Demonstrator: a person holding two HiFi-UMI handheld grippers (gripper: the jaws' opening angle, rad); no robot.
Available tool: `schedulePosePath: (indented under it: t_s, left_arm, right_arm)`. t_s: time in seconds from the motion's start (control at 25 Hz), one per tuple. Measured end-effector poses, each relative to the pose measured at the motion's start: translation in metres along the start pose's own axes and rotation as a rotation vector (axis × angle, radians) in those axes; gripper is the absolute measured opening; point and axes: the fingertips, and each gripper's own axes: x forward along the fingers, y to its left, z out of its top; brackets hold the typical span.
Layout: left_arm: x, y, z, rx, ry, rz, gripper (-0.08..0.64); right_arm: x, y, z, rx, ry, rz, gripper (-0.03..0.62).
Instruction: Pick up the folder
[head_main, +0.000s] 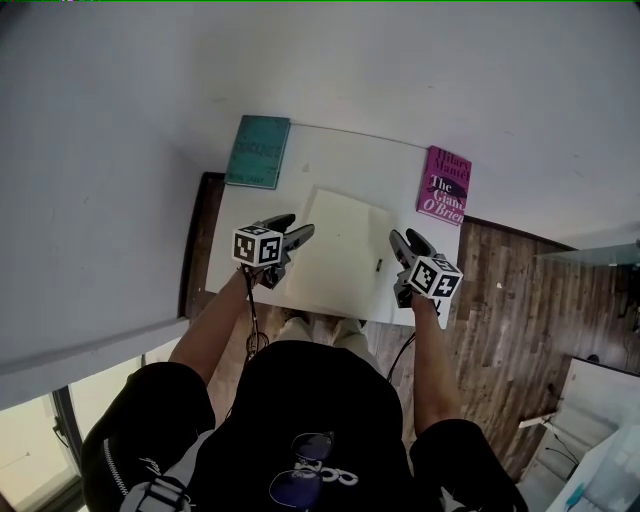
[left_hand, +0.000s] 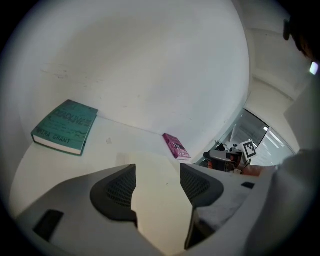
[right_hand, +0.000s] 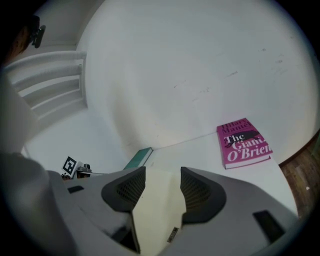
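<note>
Person's black top (head_main: 300, 400), left gripper (head_main: 296, 227) and right gripper (head_main: 408, 240) fingers wide, above folder (head_main: 335, 255) on table (head_main: 390, 160), teal book (head_main: 258, 152) at 11 o'clock, pink book (head_main: 444, 185) at 1 o'clock.

In the head view the left gripper (head_main: 297, 229) covers a part of the left edge of the folder (head_main: 338, 248), so I cannot tell whether its fingers touch the folder. A dark mark (head_main: 378, 265) on the folder is too small to identify, and the title of the teal book (head_main: 258, 151) is blurred. In both gripper views the near end of the folder is hidden behind the fingers (right_hand: 127, 192). In the right gripper view only a narrow strip of the teal book shows. In the left gripper view the print on the pink book (left_hand: 176, 146) is too small to read. The right gripper (left_hand: 230, 156) is small there, and its fingers cannot be made out.
</note>
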Motion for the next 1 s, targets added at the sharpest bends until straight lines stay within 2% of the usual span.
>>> schedulePosePath:
  t_s: [0.4, 1.0]
  left_arm:
    - [0.023, 0.022, -0.048, -0.049, 0.128, -0.007, 0.267]
    - [0.044, 0.035, -0.092, -0.103, 0.215, -0.007, 0.267]
  right_arm:
    - [0.014, -0.026, -0.071, 0.094, 0.146, -0.022, 0.239]
    - [0.023, -0.039, -0.15, 0.21, 0.28, 0.033, 0.258]
